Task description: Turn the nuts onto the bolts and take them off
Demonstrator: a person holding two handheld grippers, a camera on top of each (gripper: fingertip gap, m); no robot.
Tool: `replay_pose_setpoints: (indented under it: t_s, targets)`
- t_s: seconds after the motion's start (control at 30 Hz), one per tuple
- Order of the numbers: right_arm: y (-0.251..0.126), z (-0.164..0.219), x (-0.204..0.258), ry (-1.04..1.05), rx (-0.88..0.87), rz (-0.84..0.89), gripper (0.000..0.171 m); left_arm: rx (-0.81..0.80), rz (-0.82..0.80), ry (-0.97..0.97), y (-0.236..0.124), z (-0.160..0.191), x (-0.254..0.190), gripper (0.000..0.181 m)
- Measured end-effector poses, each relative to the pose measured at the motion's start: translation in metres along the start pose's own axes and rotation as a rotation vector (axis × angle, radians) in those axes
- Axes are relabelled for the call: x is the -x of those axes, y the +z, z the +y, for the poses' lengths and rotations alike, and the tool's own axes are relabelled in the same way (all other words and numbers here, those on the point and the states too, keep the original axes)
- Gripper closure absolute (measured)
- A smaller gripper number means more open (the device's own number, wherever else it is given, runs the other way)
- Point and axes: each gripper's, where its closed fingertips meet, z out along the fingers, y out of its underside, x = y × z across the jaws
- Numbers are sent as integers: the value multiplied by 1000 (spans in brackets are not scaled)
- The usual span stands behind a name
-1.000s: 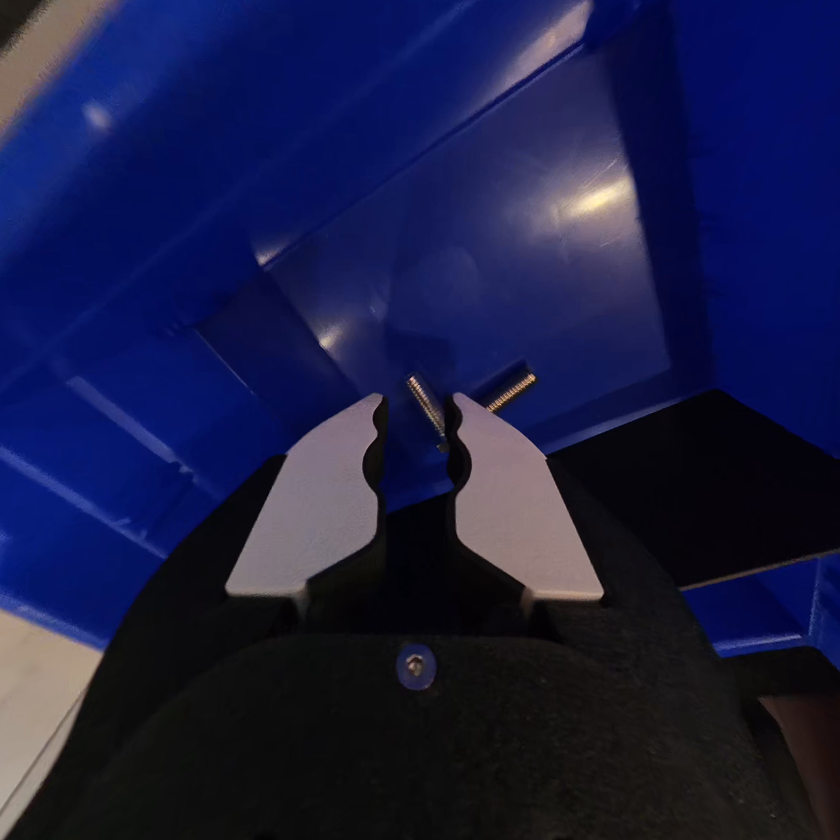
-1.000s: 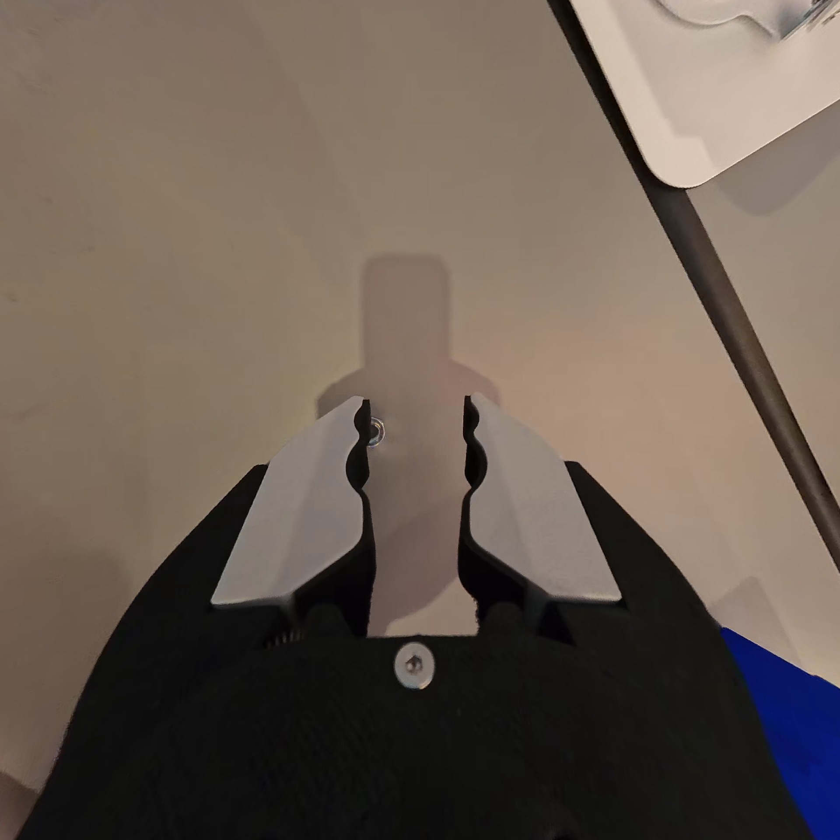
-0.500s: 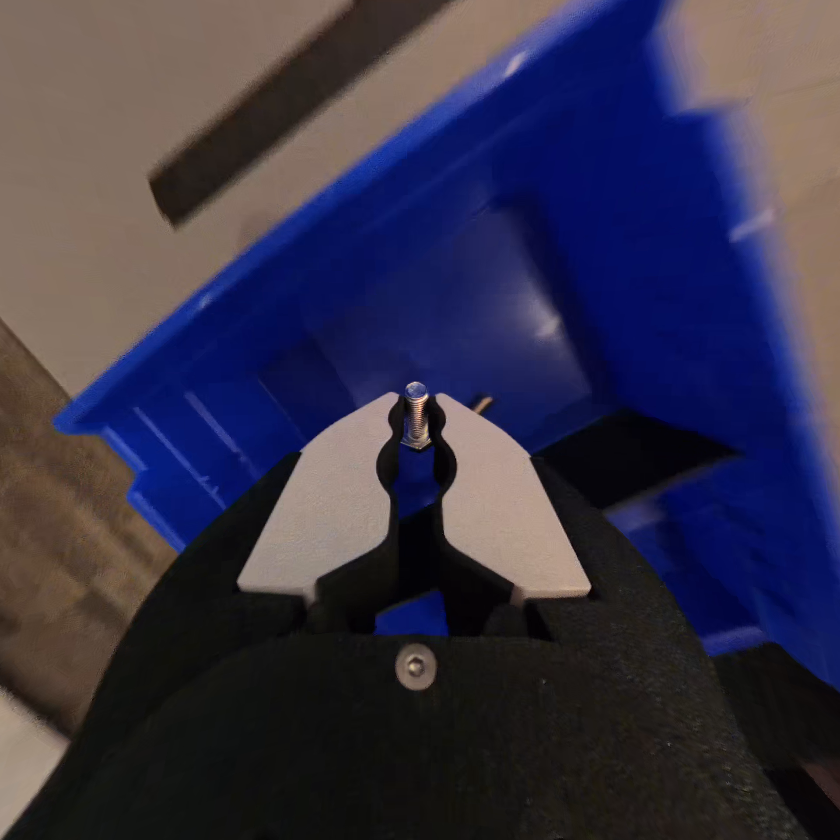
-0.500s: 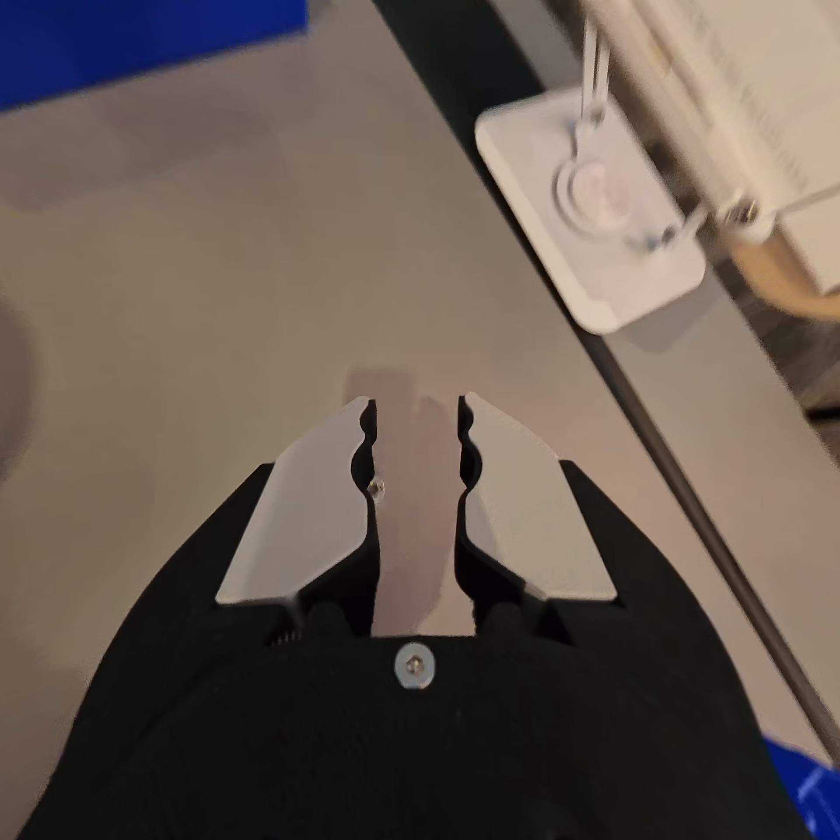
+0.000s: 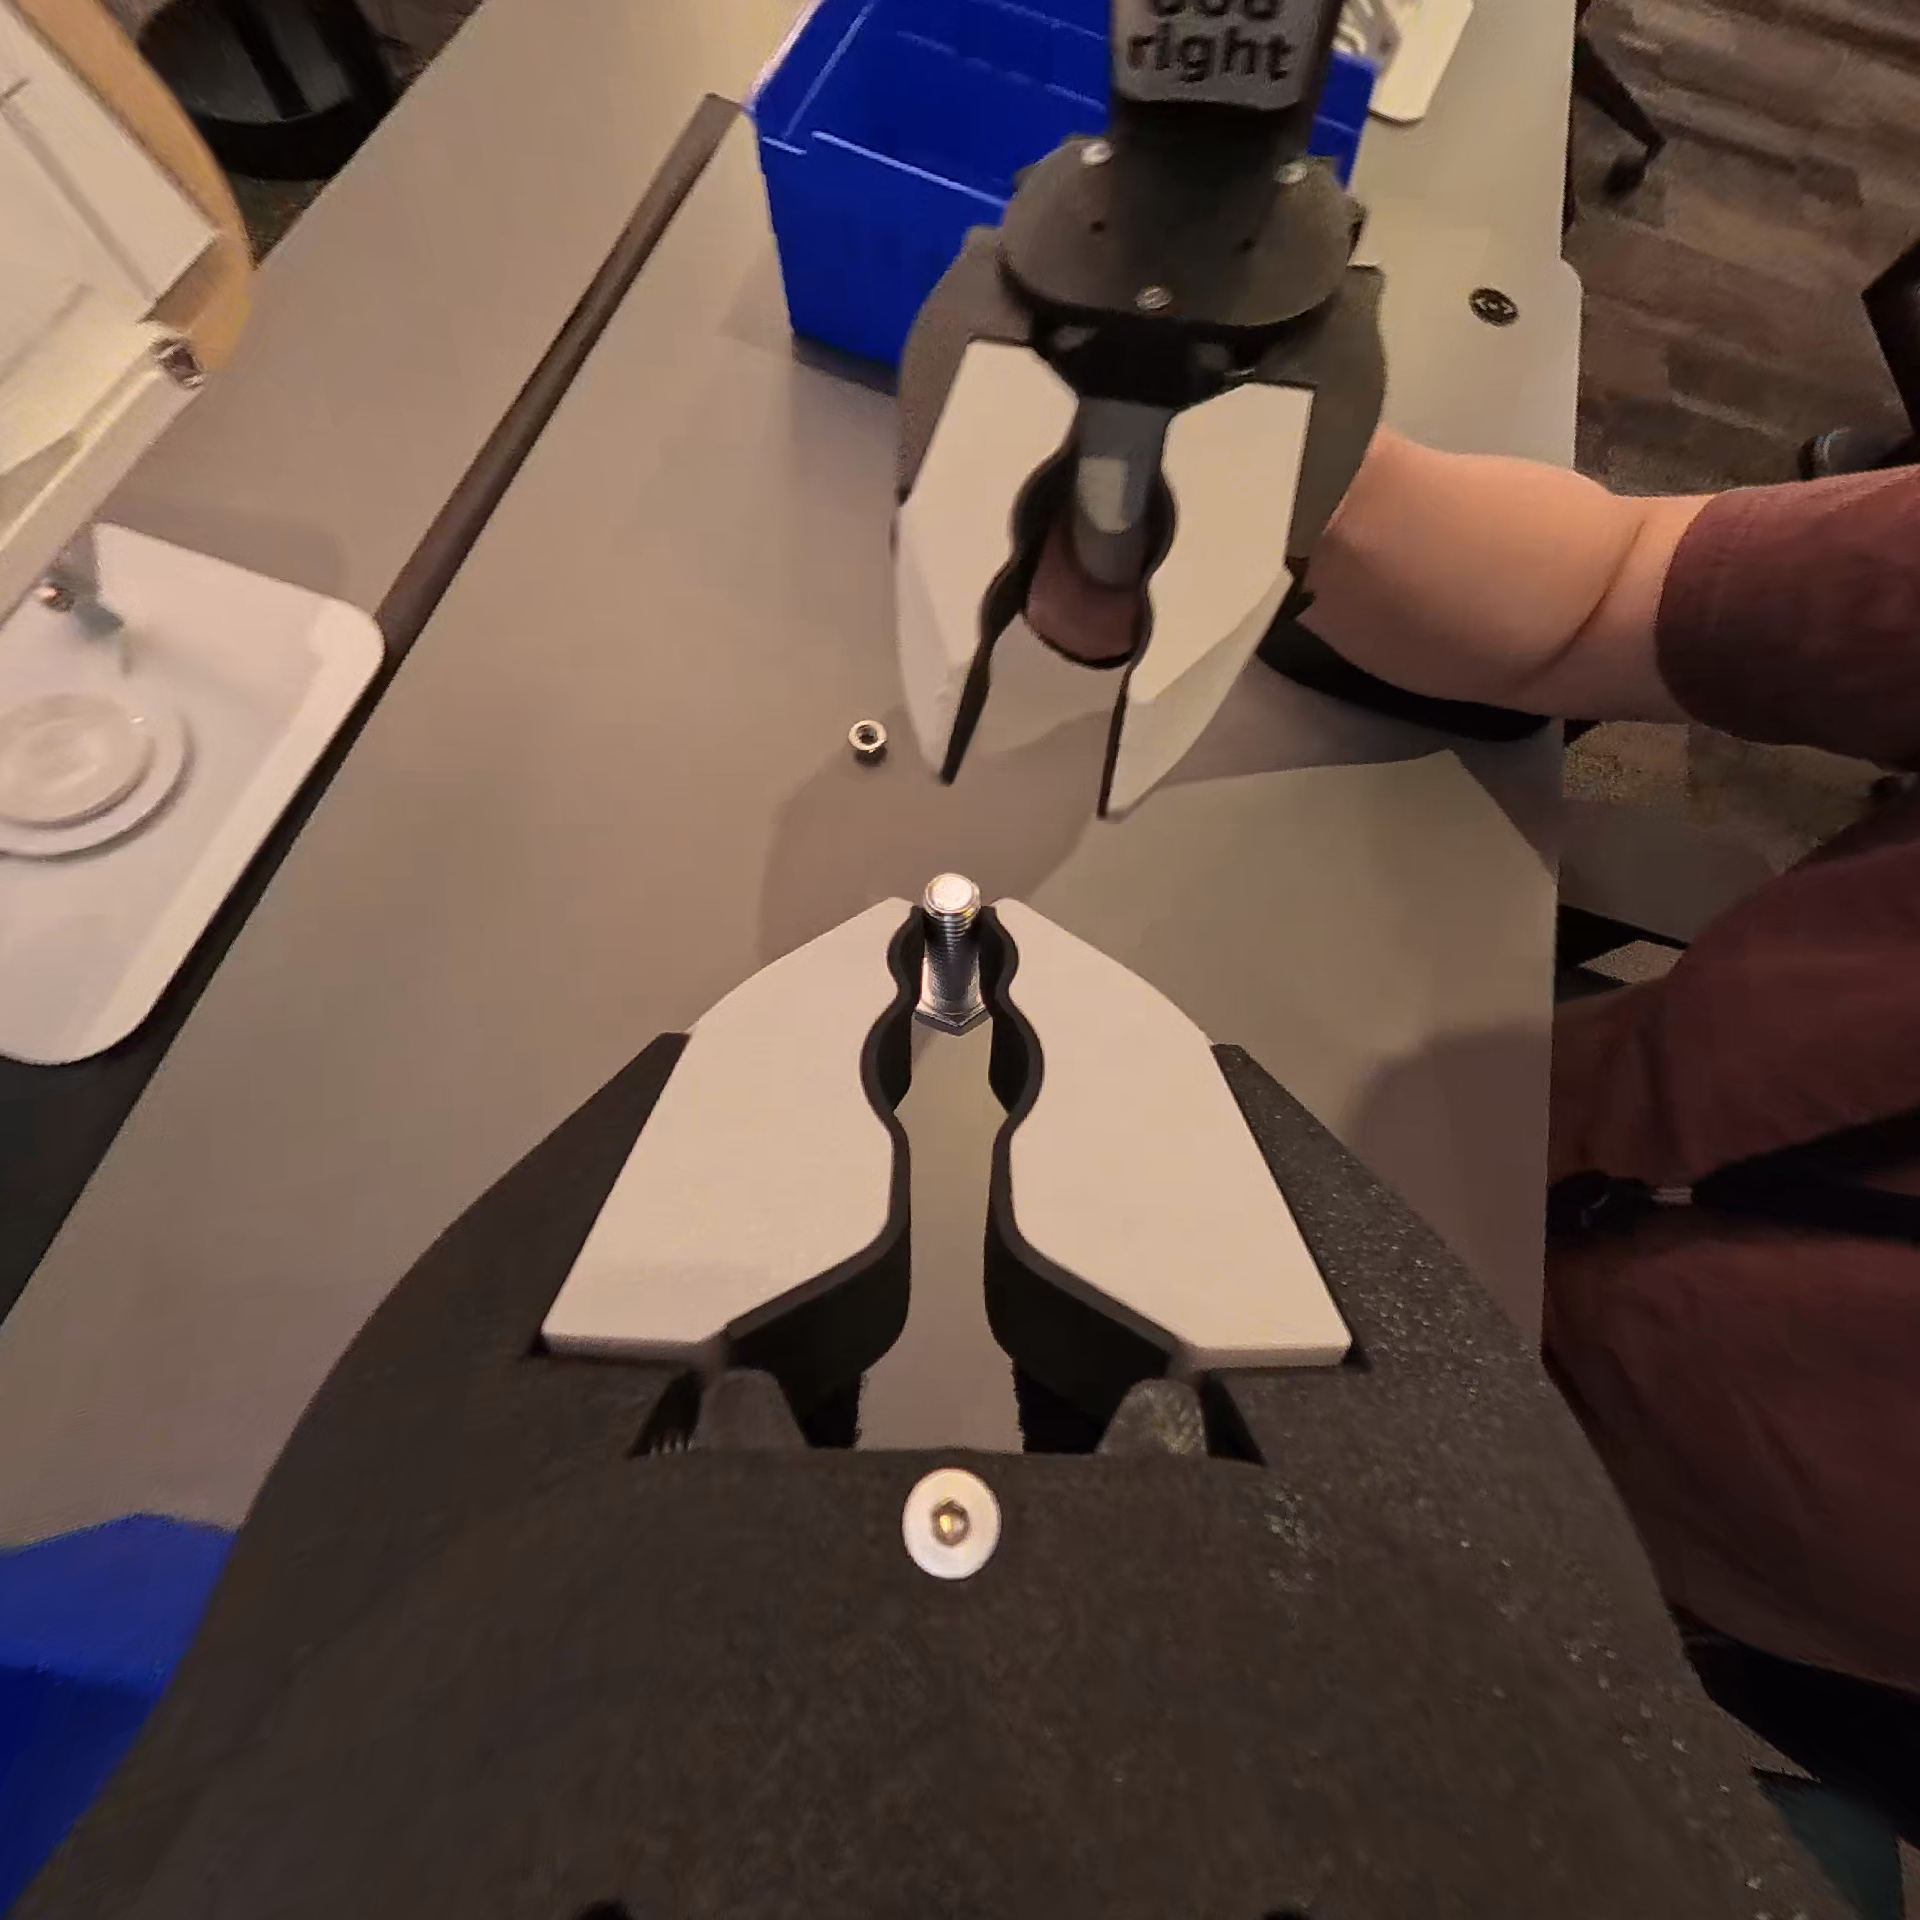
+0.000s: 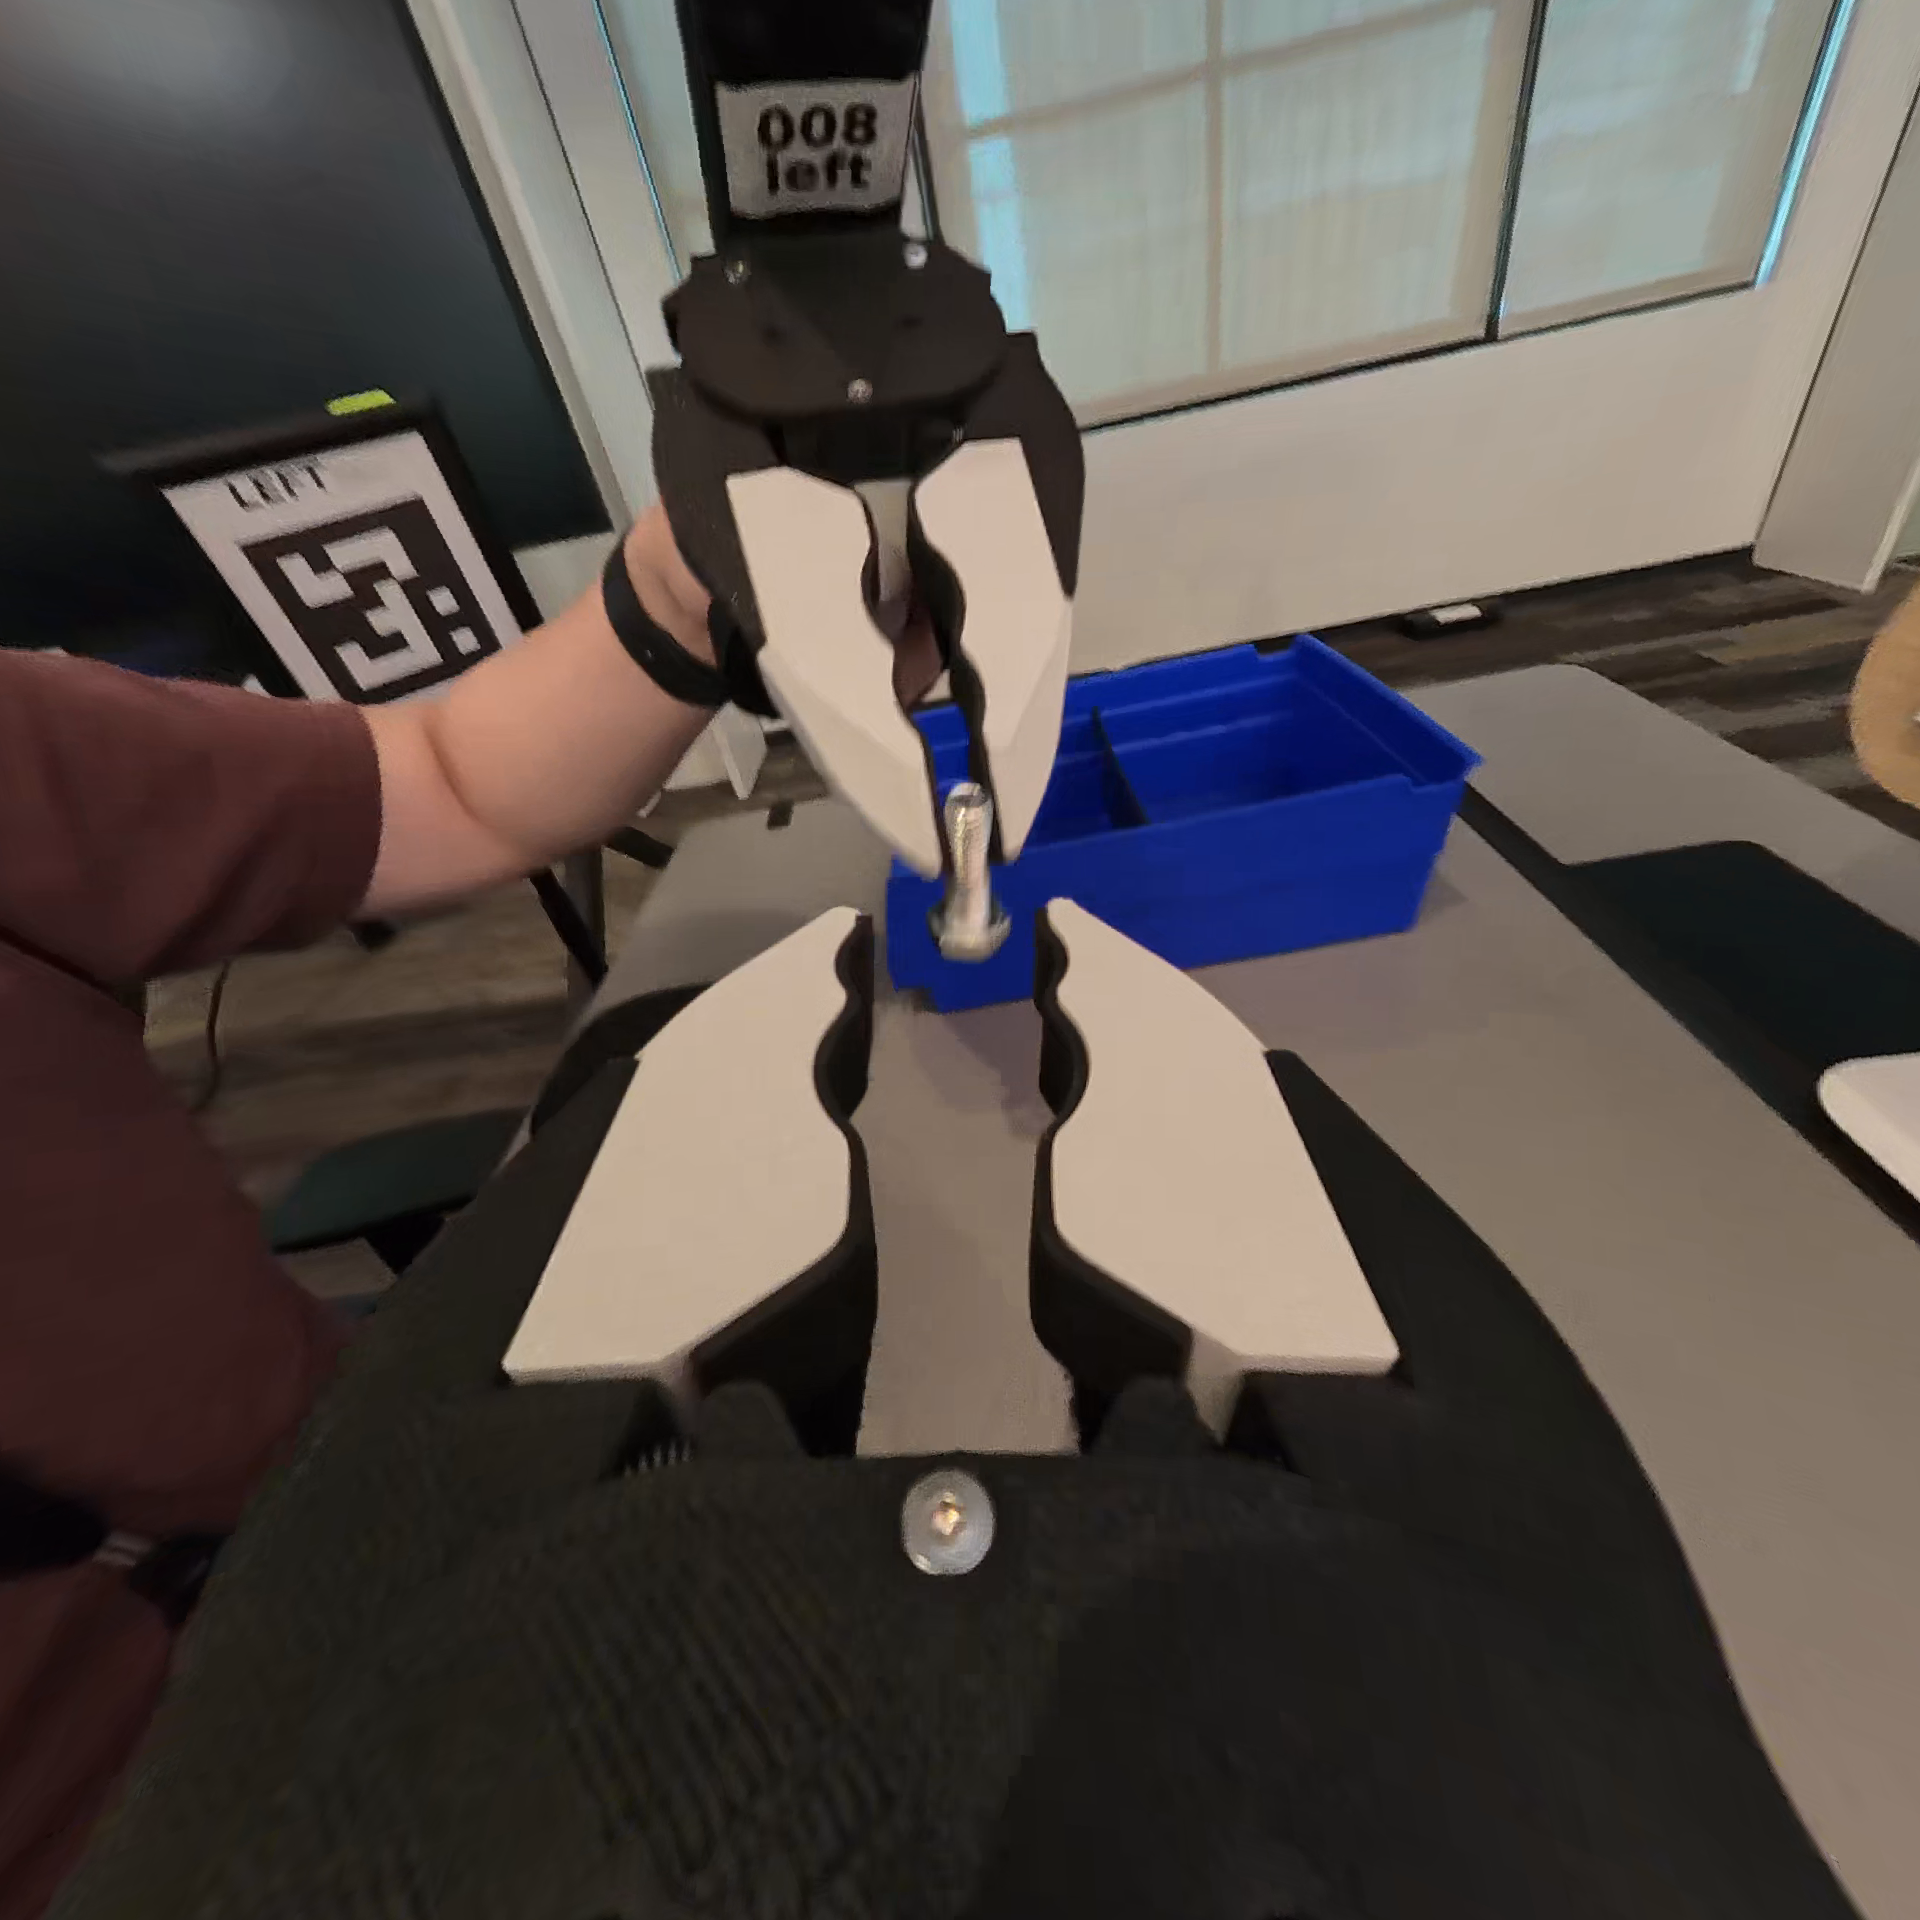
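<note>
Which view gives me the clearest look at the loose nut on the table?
The left wrist view. The nut lies there in plain sight on the grey table, beside the open right tool, apart from the bolt in the left tool. The right wrist view shows no nut.

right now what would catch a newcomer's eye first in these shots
The left tool clamps a shiny bolt, threaded end pointing forward, straight at the open, empty right tool. A lone nut lies on the grey table beside the right tool's tips. Behind sits a bright blue bin.
</note>
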Motion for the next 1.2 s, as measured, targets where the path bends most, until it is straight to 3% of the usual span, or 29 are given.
replay_pose_setpoints:
  t_s: [0.17,0.23,0.5,0.6,0.7,0.93,1.2]
  targets:
    - [-3,3,12,-52,36,-47,143,12,44,19,19,-17,-26,172]
    - [-4,6,14,-58,51,-68,152,8,41,25,22,-23,-29,172]
    - [-16,-4,10,36,-27,-133,161,-69,55,9,23,-45,-31,171]
    - [-22,-7,-3,79,-65,-94,161,-164,6,3,16,-56,-21,138]
    - [-31,-19,-4,161,-178,-164,161,-267,-40,6,17,-52,-16,123]
    - [-33,-20,-4,69,-204,-142,161,-388,-28,-26,52,-43,-19,147]
    - [-29,-16,-3,4,-180,-128,161,-454,-11,0,54,-43,-19,163]
